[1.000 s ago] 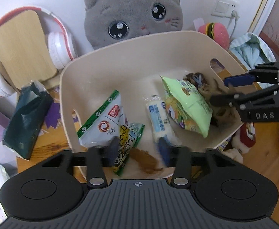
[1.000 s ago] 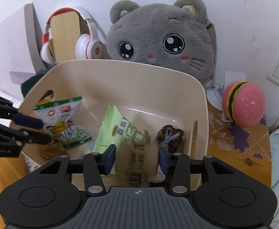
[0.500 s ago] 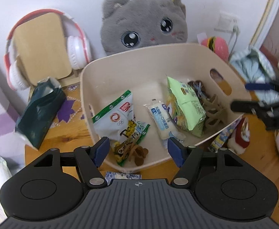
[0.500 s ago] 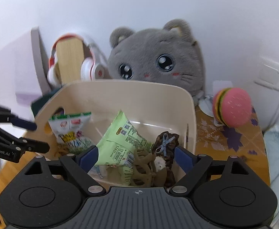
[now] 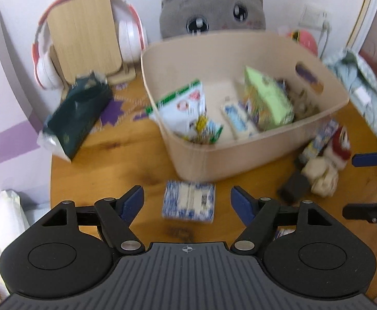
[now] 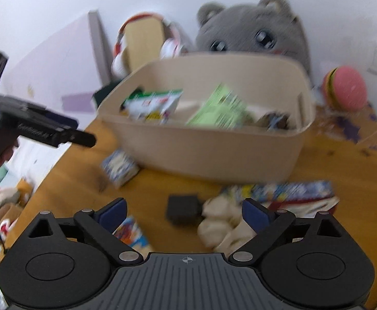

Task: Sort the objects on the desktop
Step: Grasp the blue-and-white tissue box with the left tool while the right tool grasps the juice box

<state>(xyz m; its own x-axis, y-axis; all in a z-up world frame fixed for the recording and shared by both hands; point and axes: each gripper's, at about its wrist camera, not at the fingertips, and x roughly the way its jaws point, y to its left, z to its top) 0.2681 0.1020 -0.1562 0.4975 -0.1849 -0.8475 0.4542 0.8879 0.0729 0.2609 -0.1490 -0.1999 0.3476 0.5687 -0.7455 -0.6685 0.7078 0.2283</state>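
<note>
Beige bin (image 5: 253, 155) is sitting mid-table and already holding several snack packets, a green bag (image 5: 266, 100) among them. Loose items are lying on the wooden table (image 5: 111, 160) in front of it.

Left gripper (image 5: 187, 202) is hanging over a small blue-and-white packet (image 5: 188, 201), jaws opening, nothing pinched; the packet is lying flat on the table between the pads, not touched. It's looking light and crinkly, probably slippery film. I'd be pinching across the short sides, low, near the middle so it isn't folding or squirting out.

Right gripper (image 6: 184, 213) is opening wide too, empty, hovering above a small black block (image 6: 183, 210) and a cream plush toy (image 6: 222, 224) just beside it. The block is looking stiff, so take it across flat faces. The plush is soft and will be squashing, so take it around the body. A long colourful packet (image 6: 286, 191) is lying behind them, near the bin wall.

Frames are blurred; finer detail isn't resolving.
</note>
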